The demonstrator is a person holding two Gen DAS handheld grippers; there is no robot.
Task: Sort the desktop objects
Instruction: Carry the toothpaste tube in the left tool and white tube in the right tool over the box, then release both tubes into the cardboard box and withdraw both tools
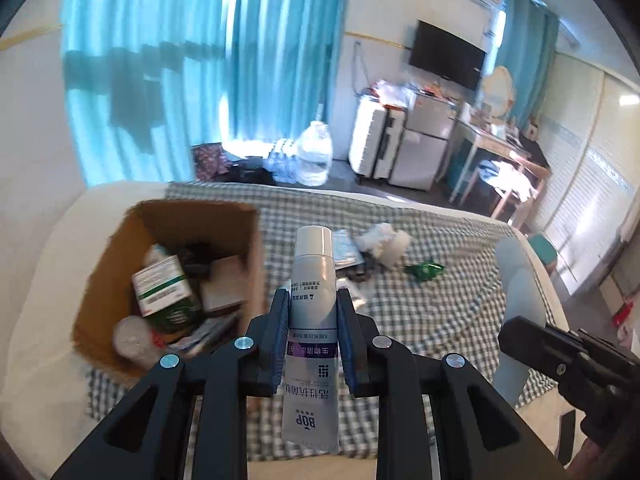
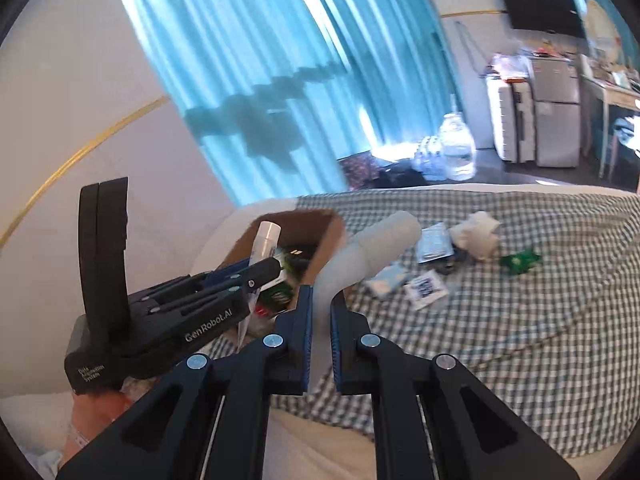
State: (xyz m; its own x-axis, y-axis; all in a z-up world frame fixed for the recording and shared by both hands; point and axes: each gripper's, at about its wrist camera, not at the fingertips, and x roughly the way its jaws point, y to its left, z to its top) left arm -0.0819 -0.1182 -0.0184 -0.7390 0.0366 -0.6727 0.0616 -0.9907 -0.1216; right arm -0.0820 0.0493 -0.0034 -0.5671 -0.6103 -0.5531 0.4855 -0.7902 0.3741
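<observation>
- 2 handheld grippers are up above a bed spread with a green-and-white checked cloth [image 1: 440, 320].
- Left gripper [image 1: 313, 304]: its 2 blue-padded fingers are clamped on 1 white tube [image 1: 312, 280] with a white cap and a purple band, gripped about mid-body, cap pointing away from the gripper, crimped end hanging back toward it.
- Right gripper [image 2: 321, 300]: jaws nearly closed, pinching the thin end of 1 pale grey soft item [image 2: 372, 248], possibly a rolled sock or sleeve; motion blur prevents firm identification.
- 1 open cardboard box [image 1: 120, 264] sits on the cloth at the left, just beside the held tube. It contains 1 green-and-white carton [image 1: 162, 284], 1 round white lid or jar [image 1: 130, 336], and several dark items that cannot be counted reliably.
- Loose on the cloth beyond the grippers: 1 crumpled white wad [image 1: 386, 242], 1 green wrapper [image 1: 425, 270], 1 silvery sachet [image 2: 434, 242], 1 white card with a printed code [image 2: 425, 288].
- Floor beyond the bed: 1 large clear water jug [image 1: 316, 154].
</observation>
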